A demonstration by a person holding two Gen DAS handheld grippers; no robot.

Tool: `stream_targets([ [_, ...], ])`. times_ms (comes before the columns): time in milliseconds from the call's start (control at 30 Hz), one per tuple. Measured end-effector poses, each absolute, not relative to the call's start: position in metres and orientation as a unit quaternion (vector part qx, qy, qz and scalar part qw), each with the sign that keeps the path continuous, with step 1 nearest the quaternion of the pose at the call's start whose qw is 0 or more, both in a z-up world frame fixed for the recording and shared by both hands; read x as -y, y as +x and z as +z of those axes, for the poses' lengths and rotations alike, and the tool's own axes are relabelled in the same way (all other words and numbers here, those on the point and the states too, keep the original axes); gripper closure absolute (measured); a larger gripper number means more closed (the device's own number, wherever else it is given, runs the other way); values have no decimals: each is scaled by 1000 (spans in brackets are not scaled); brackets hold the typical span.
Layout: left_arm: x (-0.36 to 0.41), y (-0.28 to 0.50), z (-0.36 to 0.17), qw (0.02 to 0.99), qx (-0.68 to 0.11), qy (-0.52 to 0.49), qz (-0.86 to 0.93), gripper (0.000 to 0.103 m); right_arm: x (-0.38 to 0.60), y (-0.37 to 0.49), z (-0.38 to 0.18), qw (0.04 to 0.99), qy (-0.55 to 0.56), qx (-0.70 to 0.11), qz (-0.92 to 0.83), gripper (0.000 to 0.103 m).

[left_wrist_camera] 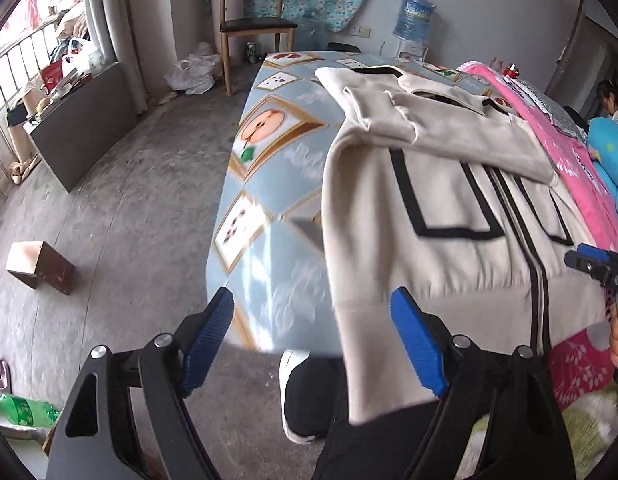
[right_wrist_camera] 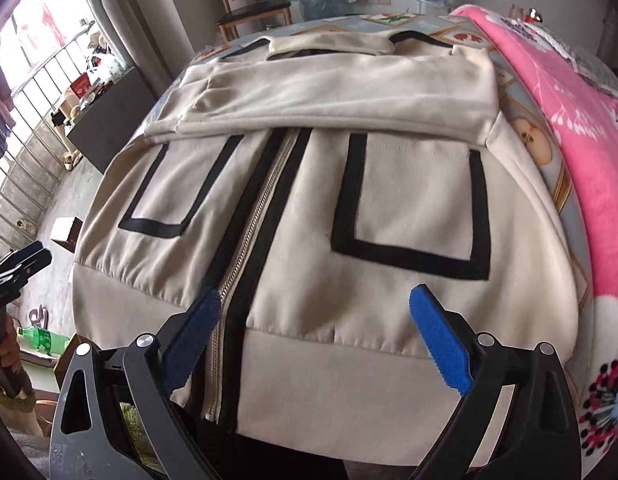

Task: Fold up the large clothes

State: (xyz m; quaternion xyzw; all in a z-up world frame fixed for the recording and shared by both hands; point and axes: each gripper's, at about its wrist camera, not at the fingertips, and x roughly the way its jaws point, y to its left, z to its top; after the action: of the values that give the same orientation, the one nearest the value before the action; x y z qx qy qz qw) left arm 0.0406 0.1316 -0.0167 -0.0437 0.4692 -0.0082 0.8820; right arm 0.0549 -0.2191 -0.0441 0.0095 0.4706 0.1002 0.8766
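Note:
A beige jacket [right_wrist_camera: 301,208] with black trim and a silver zipper [right_wrist_camera: 245,248] lies front up on the table, both sleeves folded across its chest. Its hem hangs over the near table edge. It also shows in the left wrist view [left_wrist_camera: 449,200]. My left gripper [left_wrist_camera: 313,340] is open and empty at the jacket's lower left corner, above the table edge. My right gripper [right_wrist_camera: 313,332] is open and empty just above the hem, right of the zipper. Each gripper shows in the other's view, the right one [left_wrist_camera: 597,268] and the left one [right_wrist_camera: 17,268].
The table wears a blue cloth with fruit pictures [left_wrist_camera: 269,152]. A pink blanket [right_wrist_camera: 581,140] lies along the jacket's right side. A wooden chair [left_wrist_camera: 253,20] stands behind the table. A cardboard box [left_wrist_camera: 41,266] and a green bottle [left_wrist_camera: 25,410] lie on the floor.

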Motion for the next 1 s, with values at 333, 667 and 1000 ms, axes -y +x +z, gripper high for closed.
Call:
stream_targets([
  [333, -106, 2, -55, 867, -484, -74, -91, 38, 218, 48, -63, 874, 13, -479, 82, 11],
  [667, -112, 28, -85, 834, -519, -149, -118, 45, 219, 58, -66, 873, 16, -482, 78, 11],
  [1000, -111, 38, -91, 822, -525, -168, -143, 66, 219, 61, -69, 869, 8, -489, 76, 11],
])
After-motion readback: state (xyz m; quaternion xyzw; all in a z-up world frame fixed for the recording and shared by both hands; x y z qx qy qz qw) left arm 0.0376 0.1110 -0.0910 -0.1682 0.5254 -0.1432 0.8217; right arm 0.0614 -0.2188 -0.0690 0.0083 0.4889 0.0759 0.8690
